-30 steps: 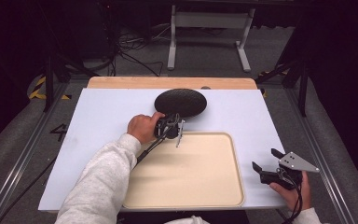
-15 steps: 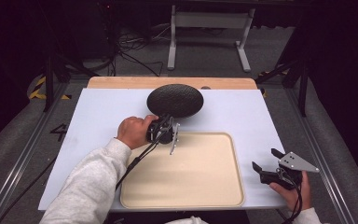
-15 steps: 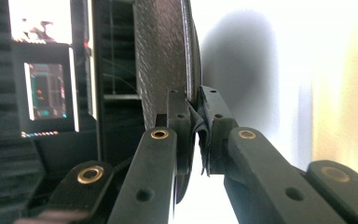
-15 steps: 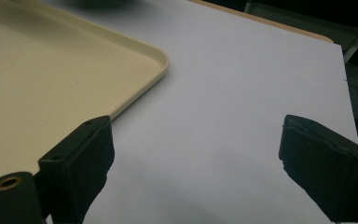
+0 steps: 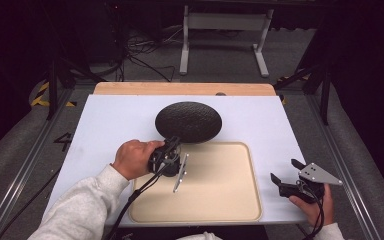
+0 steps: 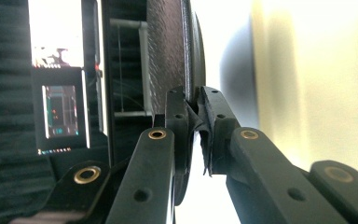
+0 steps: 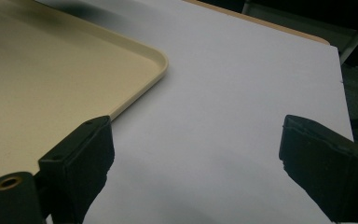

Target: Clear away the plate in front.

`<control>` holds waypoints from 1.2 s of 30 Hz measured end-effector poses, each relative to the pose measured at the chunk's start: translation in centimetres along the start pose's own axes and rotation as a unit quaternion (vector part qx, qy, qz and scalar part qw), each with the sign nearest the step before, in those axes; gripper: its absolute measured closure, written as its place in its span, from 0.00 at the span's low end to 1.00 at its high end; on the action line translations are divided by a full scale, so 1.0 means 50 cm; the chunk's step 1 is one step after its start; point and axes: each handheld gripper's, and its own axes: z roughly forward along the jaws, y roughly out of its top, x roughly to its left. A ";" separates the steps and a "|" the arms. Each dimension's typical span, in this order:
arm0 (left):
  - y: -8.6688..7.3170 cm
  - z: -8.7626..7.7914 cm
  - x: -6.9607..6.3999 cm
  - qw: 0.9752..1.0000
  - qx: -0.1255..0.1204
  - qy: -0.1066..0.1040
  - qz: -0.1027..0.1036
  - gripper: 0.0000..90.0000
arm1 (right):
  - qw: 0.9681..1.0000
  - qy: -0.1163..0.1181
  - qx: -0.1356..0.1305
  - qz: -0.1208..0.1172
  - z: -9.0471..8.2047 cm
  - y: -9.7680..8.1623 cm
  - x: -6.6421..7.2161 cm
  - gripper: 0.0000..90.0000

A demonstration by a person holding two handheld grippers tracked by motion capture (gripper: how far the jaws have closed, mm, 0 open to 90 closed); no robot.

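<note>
High view, black plate (image 5: 189,121) pinched above tray (image 5: 230,200), seemingly lifted

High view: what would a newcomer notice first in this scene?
The dark round plate draws the eye, gripped at its near rim by the left claw and lifted over the far edge of the beige tray. At the table's right edge, the right claw stands open and holds nothing.

Bright table, dark room

The white matte tabletop (image 5: 105,125) is evenly lit from above; the left gripper view blows out to glare; near black jaws blur softly.
</note>
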 end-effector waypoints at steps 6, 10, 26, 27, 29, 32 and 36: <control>0.018 -0.049 -0.029 1.000 -0.020 -0.003 0.008 0.93 | 1.000 -0.001 0.000 -0.001 -0.002 0.002 0.002 0.12; 0.034 -0.081 -0.048 0.999 -0.041 -0.012 0.003 0.92 | 1.000 -0.002 0.000 0.000 -0.002 0.001 0.001 0.12; 0.066 -0.127 -0.119 0.995 -0.082 -0.053 0.014 0.91 | 1.000 -0.006 0.006 -0.013 -0.001 0.001 0.006 0.12; 0.065 -0.127 -0.123 0.995 -0.079 -0.061 0.010 0.91 | 1.000 -0.004 0.005 -0.011 -0.001 0.001 0.006 0.12; 0.065 -0.125 -0.133 0.995 -0.077 -0.060 0.010 0.90 | 1.000 -0.006 0.005 -0.011 -0.002 0.001 0.005 0.12; 0.066 -0.121 -0.145 0.995 -0.088 -0.055 0.011 0.90 | 1.000 -0.006 0.005 -0.007 -0.001 0.000 0.003 0.12; 0.063 -0.117 -0.148 0.993 -0.092 -0.069 -0.005 0.92 | 1.000 -0.005 0.005 -0.007 -0.001 0.000 0.003 0.12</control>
